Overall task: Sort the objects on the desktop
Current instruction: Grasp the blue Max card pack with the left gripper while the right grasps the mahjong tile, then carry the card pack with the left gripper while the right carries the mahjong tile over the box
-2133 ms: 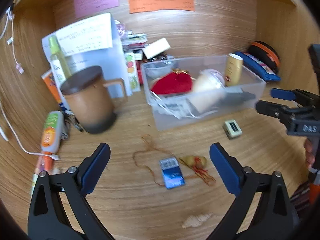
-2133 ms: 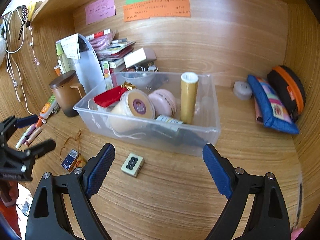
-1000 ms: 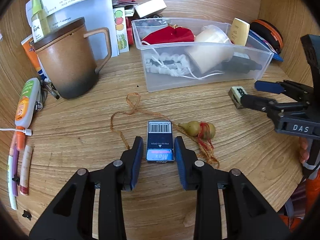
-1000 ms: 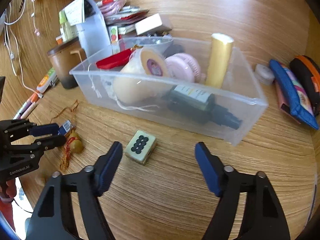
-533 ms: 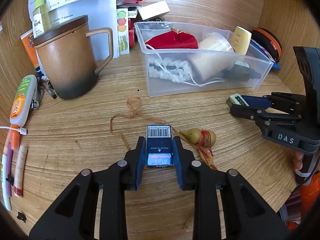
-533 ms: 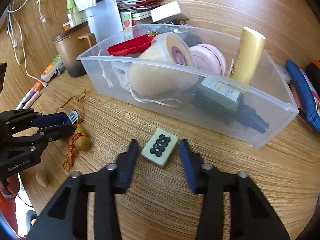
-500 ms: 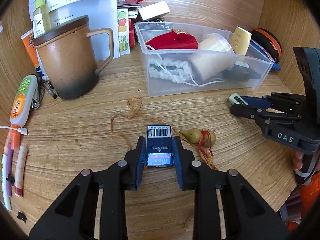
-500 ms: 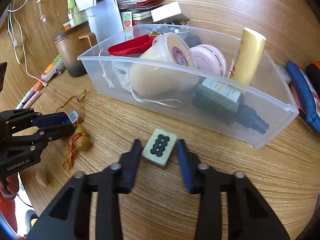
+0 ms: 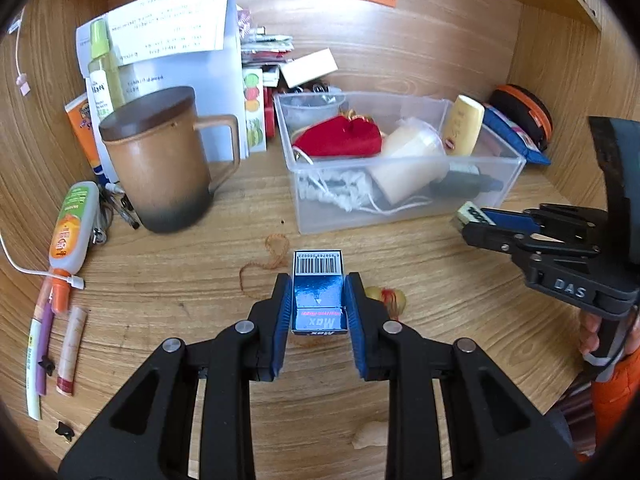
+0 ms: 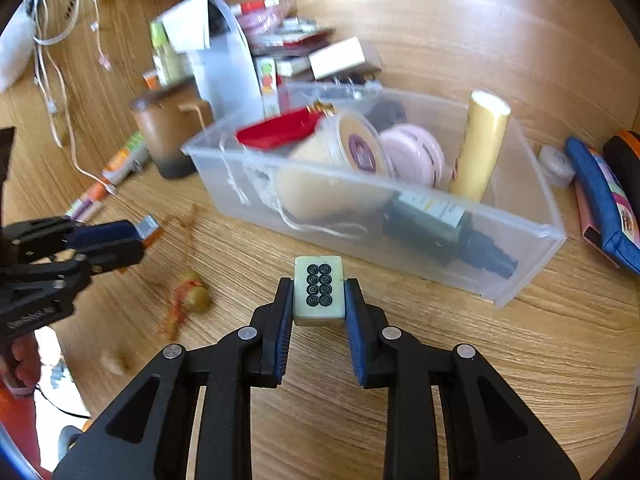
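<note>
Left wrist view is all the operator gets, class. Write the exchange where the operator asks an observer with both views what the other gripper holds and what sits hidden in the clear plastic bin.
Operator: What is clamped in the right gripper? I only see its edge.
Observer: A cream mahjong tile with eight black circles on its face, pressed between both pads.
Operator: Anything in the clear plastic bin that I cannot see behind the cream tub?
Observer: A round pale pink compact lies beside the tub.
Operator: What lies right of the bin?
Observer: A small white tape roll, next to the blue pouch.
</note>
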A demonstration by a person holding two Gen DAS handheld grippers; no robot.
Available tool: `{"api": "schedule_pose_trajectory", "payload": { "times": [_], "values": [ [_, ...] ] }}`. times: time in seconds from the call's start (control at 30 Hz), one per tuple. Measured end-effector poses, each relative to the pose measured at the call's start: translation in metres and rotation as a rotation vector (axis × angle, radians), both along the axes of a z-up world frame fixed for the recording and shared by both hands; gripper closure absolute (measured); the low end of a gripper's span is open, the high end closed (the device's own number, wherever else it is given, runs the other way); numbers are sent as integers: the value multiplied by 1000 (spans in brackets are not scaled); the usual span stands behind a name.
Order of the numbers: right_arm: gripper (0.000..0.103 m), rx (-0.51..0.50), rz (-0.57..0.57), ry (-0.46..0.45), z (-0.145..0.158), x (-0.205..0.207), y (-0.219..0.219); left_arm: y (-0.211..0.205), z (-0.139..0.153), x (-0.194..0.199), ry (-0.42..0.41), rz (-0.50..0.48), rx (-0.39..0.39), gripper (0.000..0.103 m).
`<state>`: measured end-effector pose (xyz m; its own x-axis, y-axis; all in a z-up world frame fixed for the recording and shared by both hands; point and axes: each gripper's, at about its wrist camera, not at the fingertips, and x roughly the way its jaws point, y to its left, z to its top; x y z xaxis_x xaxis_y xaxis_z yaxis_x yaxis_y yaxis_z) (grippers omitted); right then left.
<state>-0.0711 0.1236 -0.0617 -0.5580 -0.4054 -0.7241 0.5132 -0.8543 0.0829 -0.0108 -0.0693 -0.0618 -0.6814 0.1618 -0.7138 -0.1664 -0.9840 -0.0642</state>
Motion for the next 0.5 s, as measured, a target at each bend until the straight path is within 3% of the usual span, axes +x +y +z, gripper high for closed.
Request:
{"api": "schedule_pose_trajectory", "payload": {
  "times": [0.5],
  "values": [
    [81,-32,-36,92,37,14,21,17,35,-9,76,5,-4,77]
  ]
}}
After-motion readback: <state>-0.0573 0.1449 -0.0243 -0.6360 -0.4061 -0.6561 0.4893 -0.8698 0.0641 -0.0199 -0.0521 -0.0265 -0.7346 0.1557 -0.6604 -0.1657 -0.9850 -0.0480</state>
